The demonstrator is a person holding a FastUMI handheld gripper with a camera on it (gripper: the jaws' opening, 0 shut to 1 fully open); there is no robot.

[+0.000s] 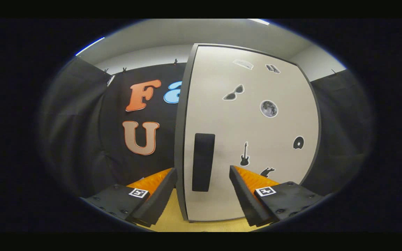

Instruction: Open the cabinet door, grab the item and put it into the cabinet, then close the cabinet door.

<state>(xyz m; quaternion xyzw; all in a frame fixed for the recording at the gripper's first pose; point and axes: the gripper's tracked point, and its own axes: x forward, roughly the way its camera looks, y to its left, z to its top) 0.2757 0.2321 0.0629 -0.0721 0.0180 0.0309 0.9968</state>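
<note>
Both fingers of my gripper (202, 174) stand wide apart, holding nothing, over the yellow tabletop (173, 218); just ahead, between them, hangs one dark upright handle (203, 162) on the single pale cabinet door (257, 132), which looks shut; I count seven small stickers on it, among them sunglasses (233, 92), a moon (268, 108) and a guitar (244, 154).

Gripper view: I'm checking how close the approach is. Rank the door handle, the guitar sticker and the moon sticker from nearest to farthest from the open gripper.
Measured from the gripper:
1. Door handle: a dark vertical bar just ahead, between the fingers.
2. Guitar sticker: low on the cabinet door, above the right finger.
3. Moon sticker: higher on the door, farthest.
</note>
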